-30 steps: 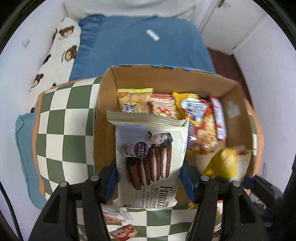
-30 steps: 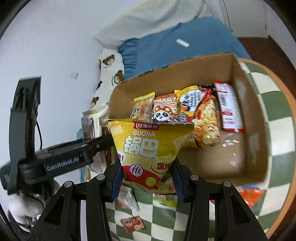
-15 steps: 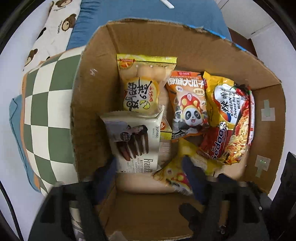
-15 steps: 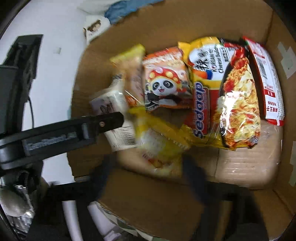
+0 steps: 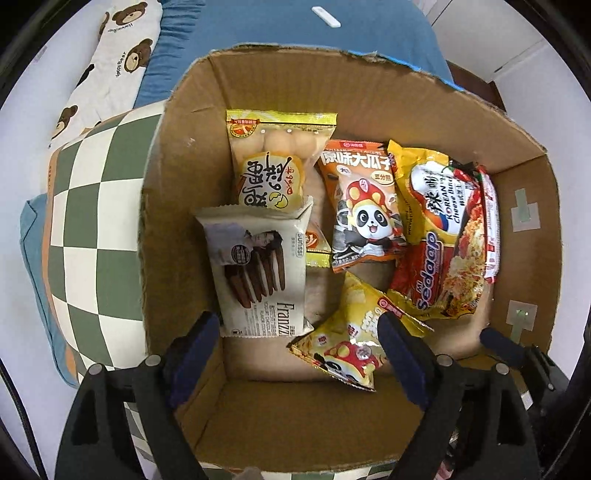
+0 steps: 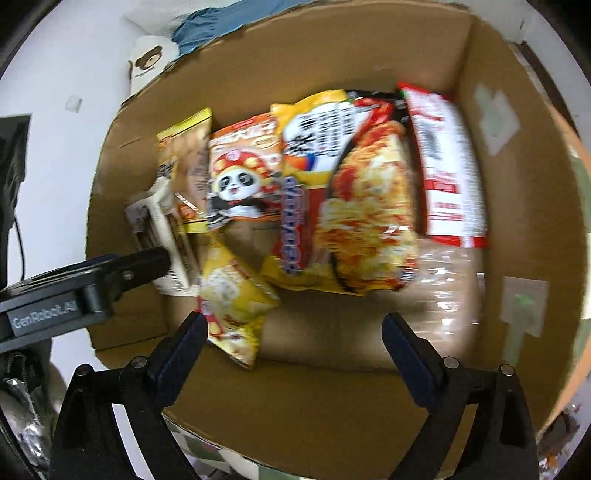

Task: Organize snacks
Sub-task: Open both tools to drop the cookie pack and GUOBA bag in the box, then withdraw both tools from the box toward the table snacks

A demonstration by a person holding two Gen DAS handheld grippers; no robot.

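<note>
A cardboard box point(image 5: 170, 206) holds several snack packs. The white Franzzi cookie pack point(image 5: 258, 273) lies at the box's left side. The yellow Guoba chip bag point(image 5: 351, 339) lies near the front middle. Behind them are an egg-snack bag point(image 5: 273, 166), a panda seed bag point(image 5: 362, 210) and a Sedaap noodle pack point(image 5: 443, 240). My left gripper point(image 5: 299, 339) is open and empty above the box's front. My right gripper point(image 6: 295, 343) is open and empty, with the chip bag point(image 6: 232, 299) by its left finger. The box point(image 6: 332, 406) fills the right wrist view.
The box stands on a green and white checkered cloth point(image 5: 92, 206). A blue bed point(image 5: 280, 33) and a bear-print pillow point(image 5: 110, 66) lie behind it. The left gripper's arm point(image 6: 74, 291) reaches in from the left in the right wrist view. White walls surround.
Both grippers moved over the box and opened. The cookie pack and the chip bag left the jaws and now lie inside the box.
</note>
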